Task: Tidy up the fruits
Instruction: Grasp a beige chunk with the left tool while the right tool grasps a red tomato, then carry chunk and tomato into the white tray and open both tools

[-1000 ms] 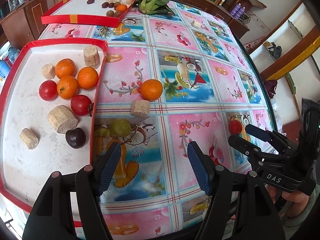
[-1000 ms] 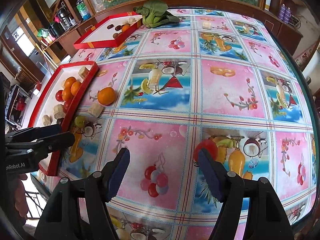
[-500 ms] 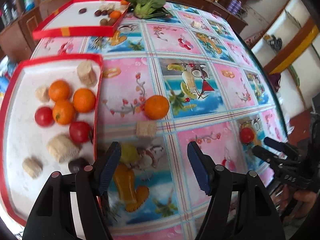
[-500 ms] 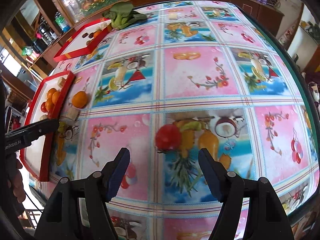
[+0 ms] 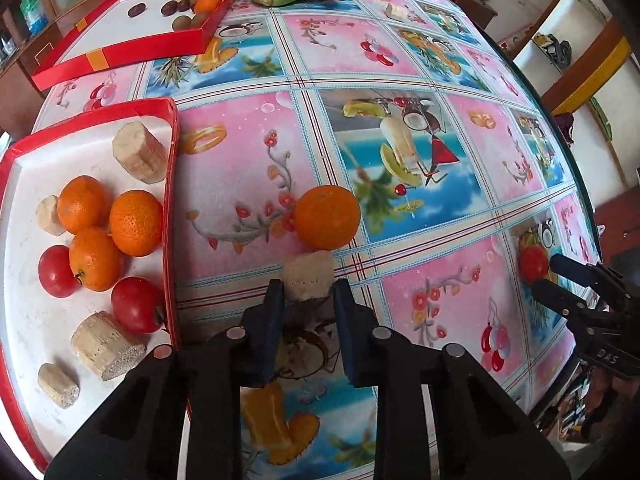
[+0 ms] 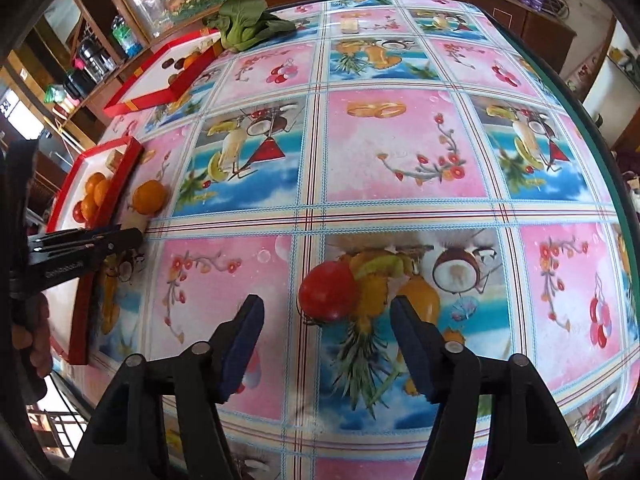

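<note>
Left gripper point(image 5: 308, 300) jaws just narrowed, nipping a beige cut cane chunk point(image 5: 309, 276) near the red tray's point(image 5: 171, 216) edge; chunk's axis unclear. Right gripper point(image 6: 326, 336) half-open, closing, round red tomato point(image 6: 327, 291) just ahead, untouched.

Orange point(image 5: 327, 216) sits just ahead of the left fingers point(image 5: 275, 312), red tray wall point(image 5: 171, 216) close on their left, open table point(image 6: 404, 152) beyond the right fingers point(image 6: 408, 340), tomato point(image 6: 328, 291) between them
</note>
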`<state>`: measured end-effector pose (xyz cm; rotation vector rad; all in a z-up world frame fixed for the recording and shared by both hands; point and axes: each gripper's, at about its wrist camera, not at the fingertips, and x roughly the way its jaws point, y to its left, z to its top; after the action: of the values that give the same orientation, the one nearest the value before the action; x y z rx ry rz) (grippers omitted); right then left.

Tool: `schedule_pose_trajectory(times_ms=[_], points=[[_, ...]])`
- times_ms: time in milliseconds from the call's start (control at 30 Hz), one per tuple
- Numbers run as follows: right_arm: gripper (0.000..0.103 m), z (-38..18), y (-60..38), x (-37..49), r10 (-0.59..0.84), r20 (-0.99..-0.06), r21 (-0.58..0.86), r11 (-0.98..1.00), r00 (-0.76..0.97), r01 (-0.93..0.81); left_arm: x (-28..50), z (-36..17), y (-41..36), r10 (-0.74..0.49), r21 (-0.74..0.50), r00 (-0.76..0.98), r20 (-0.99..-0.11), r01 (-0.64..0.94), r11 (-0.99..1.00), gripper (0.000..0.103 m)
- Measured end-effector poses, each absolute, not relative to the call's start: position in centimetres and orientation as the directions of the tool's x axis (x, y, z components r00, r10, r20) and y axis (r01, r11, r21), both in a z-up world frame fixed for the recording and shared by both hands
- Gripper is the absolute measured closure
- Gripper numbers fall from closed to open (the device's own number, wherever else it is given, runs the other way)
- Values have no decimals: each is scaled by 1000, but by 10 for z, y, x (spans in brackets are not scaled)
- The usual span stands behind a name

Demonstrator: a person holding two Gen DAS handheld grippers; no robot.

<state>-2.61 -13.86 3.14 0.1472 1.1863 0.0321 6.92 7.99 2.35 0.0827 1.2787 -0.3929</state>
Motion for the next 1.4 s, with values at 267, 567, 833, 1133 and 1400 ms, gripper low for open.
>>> schedule_pose_trajectory(times_ms=[267,567,833,1133,1400], points=[[71,16,-130,-15,64,-938,81,996,341,34,68,24,76,-217,-129,240,-946,333,934,81],[71,24,-117,-15,97,-928,98,995,360,-18,53,40,87,-314,-238,260,-913,287,928,81],[71,38,-95,-15,140,-910,117,990,391,-82,28,64,105,-379,-306,300,-876,263,915,81],[71,40,-69,-14,174,-907,131,982,384,-134,11,74,132,-367,-308,335,-868,216,927,81],[71,45,-51,-15,191,-902,131,976,386,-175,3,79,155,-368,-325,362,-857,174,929,80]])
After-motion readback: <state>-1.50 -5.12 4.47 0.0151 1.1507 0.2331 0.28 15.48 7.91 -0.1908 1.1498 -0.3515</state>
